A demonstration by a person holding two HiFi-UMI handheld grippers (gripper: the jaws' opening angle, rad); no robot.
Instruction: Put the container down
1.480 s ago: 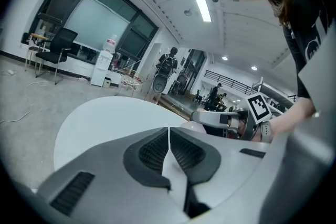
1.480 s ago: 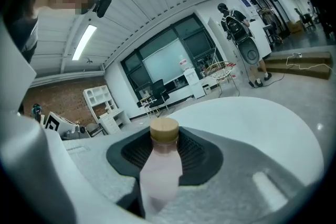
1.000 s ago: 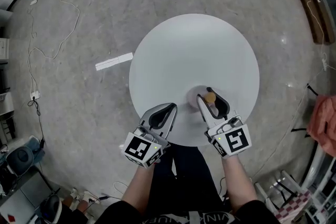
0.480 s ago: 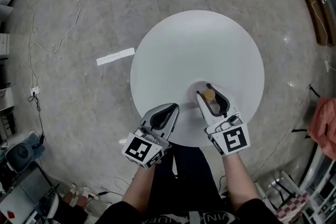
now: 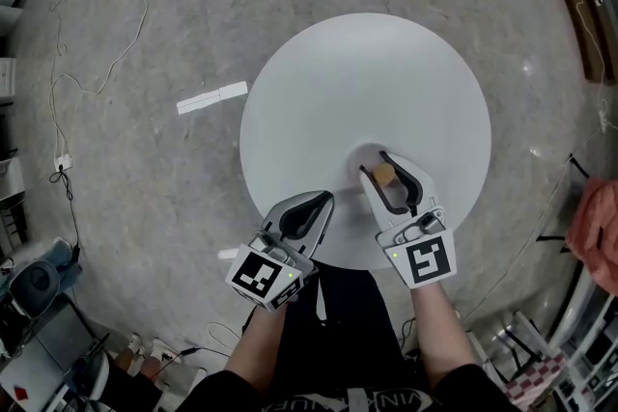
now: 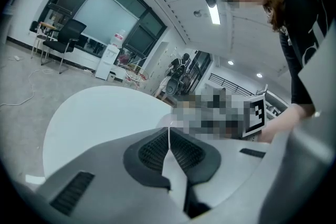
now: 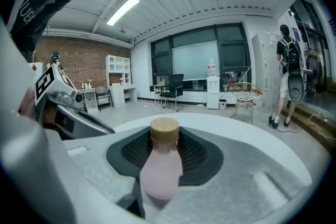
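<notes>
Presently, the person stands at the near edge of a round white worktop [image 5: 367, 82] with one hand-held gripper in each hand, both reaching in over that edge. The right hand-held gripper [image 5: 379, 167] is pinching the container [image 7: 160, 165], a small pale pink bottle with a round tan cap [image 7: 164, 130]. The right gripper view shows its dark ribbed pads [image 7: 197, 155] pressing on the bottle's sides, with the cap rising above them at the far end. From the head view, the container sits over the near right part of the worktop, a short way in from the rim, and only the tan cap shows between the two curved fingers. A pale round patch lies on the surface just around it. Whether the bottle's base touches the worktop cannot be told from any view. The left hand-held gripper [image 5: 319, 201] hovers over the near rim to the left of the right one and apart from it. Its jaws are pressed together with nothing between them, and the ribbed pads [image 6: 184, 152] meet along a thin line in the left gripper view. On the grey floor [image 5: 145, 207] beyond the worktop's left side lie a white strip [image 5: 211, 98] and a thin loose cable [image 5: 87, 63].
</notes>
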